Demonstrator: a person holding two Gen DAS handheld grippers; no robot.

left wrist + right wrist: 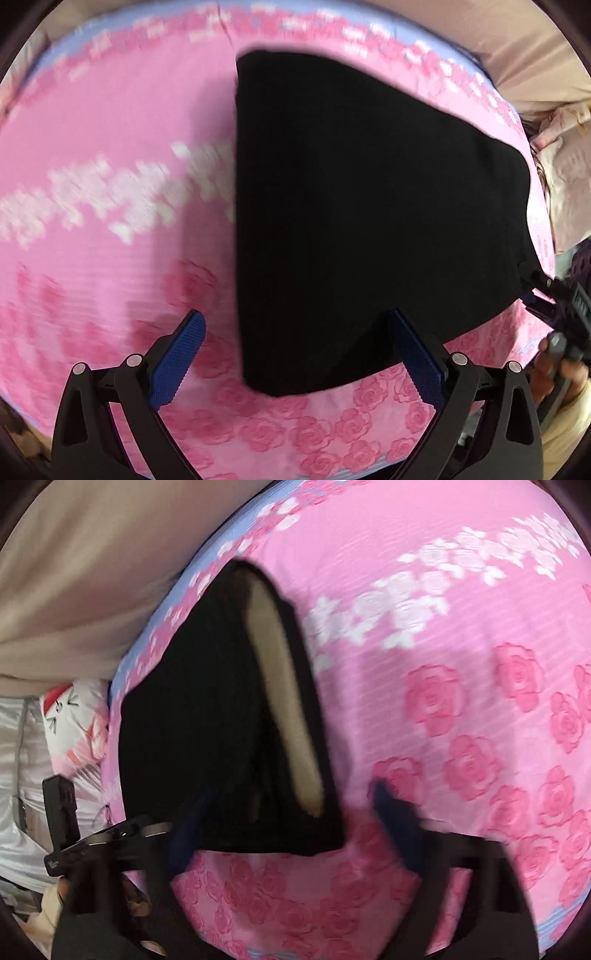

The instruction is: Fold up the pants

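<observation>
The black pants (362,221) lie folded into a compact block on the pink rose-patterned bedspread (110,147). My left gripper (295,321) is open, its blue pads just above the near left corner of the block, holding nothing. In the right wrist view the pants (192,720) show a beige inner lining (284,701) at the folded edge. My right gripper (288,805) is open and blurred, straddling the near corner of the pants, holding nothing. The right gripper also shows at the far right of the left wrist view (554,295).
The bedspread (461,627) covers the bed. A beige sheet (92,572) lies beyond its blue edge. A white pillow with a cartoon print (70,716) and silvery fabric (22,775) lie at the side. The left gripper's body shows in the right wrist view (74,830).
</observation>
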